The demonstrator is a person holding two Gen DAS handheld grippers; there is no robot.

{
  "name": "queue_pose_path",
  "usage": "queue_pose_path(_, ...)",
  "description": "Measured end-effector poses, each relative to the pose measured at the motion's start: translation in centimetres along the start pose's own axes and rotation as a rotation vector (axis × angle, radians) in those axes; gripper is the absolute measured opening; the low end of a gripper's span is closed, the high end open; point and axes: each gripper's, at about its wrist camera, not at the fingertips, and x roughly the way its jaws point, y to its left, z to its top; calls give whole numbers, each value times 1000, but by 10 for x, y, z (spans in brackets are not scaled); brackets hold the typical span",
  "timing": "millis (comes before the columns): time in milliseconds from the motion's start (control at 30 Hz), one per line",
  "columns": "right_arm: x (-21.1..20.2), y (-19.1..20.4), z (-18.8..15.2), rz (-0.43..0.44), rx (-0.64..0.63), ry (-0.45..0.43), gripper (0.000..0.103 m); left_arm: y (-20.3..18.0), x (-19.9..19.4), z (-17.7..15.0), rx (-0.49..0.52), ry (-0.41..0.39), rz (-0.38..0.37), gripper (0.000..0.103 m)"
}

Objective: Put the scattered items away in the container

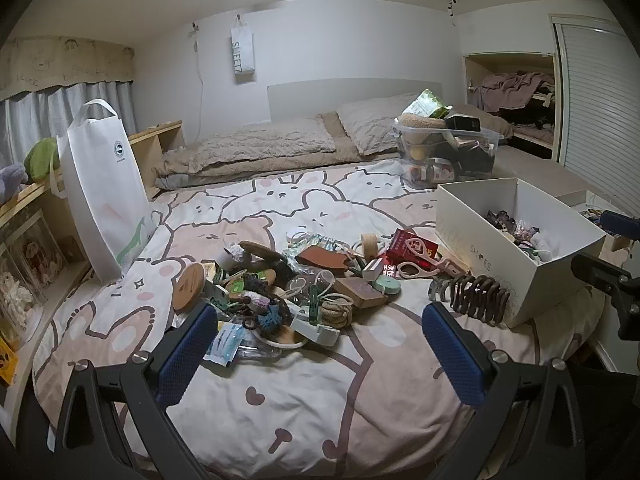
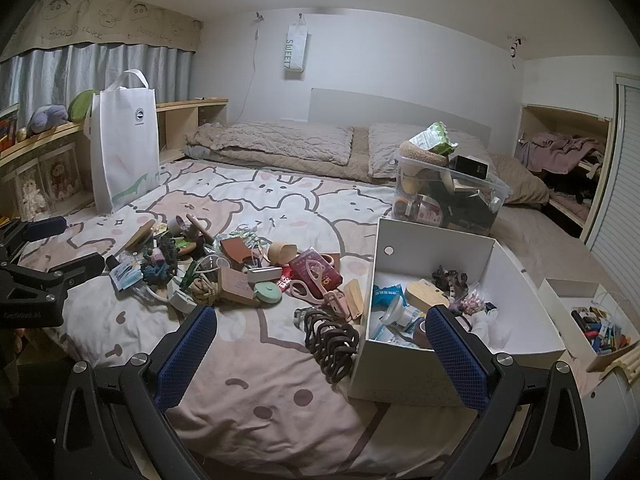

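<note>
Left gripper (image 1: pixel 320 344) wide open, empty, hovering above the near edge of a heap of small things (image 1: pixel 296 280) on a cartoon-print bedspread (image 1: pixel 304 412). Right gripper (image 2: pixel 324 354) likewise wide open, holding nothing, straddling the near left corner of a white shoe box (image 2: pixel 404 376). Box partly filled already. Beside it, touching or nearly so, a dark brown hair claw (image 2: pixel 334 344). Pink scissors (image 2: pixel 308 290) in the heap. Farther back, a crammed clear tub (image 2: pixel 452 196), perhaps overfull.

Scattered items (image 1: pixel 304 280) lie beside white box (image 1: pixel 472 236).
</note>
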Motion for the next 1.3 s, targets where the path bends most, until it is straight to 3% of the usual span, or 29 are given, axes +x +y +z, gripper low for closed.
queue_pose_path(1300, 0, -1, 0, -1, -3, 0, 103, 1, 2, -1, 5, 5, 0, 103)
